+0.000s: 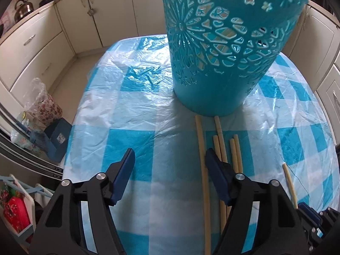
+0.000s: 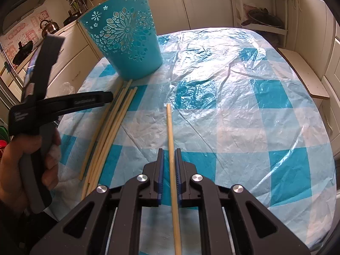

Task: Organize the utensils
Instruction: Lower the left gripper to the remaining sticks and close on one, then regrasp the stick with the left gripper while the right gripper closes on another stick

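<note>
The bucket [image 2: 125, 42] stands on the table [image 2: 233, 106] toward its far left part, with chopsticks inside it. Just before its base lies a bundle of chopsticks [image 2: 110, 127] — their far ends near the bucket, running back toward the near edge. To their right, apart, a single chopstick [image 2: 171, 131] lies lengthwise between the right tongs [image 2: 169, 170]. Cabinets [image 1: 63, 21] stand behind the table.

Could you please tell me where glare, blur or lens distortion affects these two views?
Left wrist view: glare on the plastic table cover; the teal basket looms, bowed by the fisheye. Right wrist view: strong glare on the cover's far side; the left hand-held gripper is motion-blurred at its top; cabinets curve at the edges.
</note>
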